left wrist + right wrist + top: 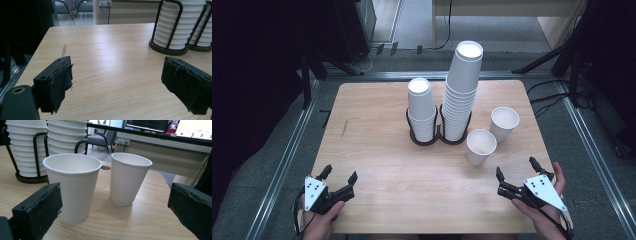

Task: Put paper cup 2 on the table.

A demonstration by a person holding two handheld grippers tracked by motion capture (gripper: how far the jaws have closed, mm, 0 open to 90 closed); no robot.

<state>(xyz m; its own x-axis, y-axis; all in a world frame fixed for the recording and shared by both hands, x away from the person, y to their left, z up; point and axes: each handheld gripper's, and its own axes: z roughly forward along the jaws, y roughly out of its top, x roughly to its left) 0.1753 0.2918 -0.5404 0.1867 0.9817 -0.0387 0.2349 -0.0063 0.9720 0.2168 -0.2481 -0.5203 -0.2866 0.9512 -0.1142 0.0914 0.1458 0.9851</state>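
Near cup (481, 146) | upright, apart from far cup (504, 123) | right claw (517, 174) agape

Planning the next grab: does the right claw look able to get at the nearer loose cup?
Probably yes: the right claw is open, facing the nearer cup, with bare table between.

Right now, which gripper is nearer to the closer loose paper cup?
Right. The right gripper sits just below-right of the near cup, jaws open; the left gripper is far across the table.
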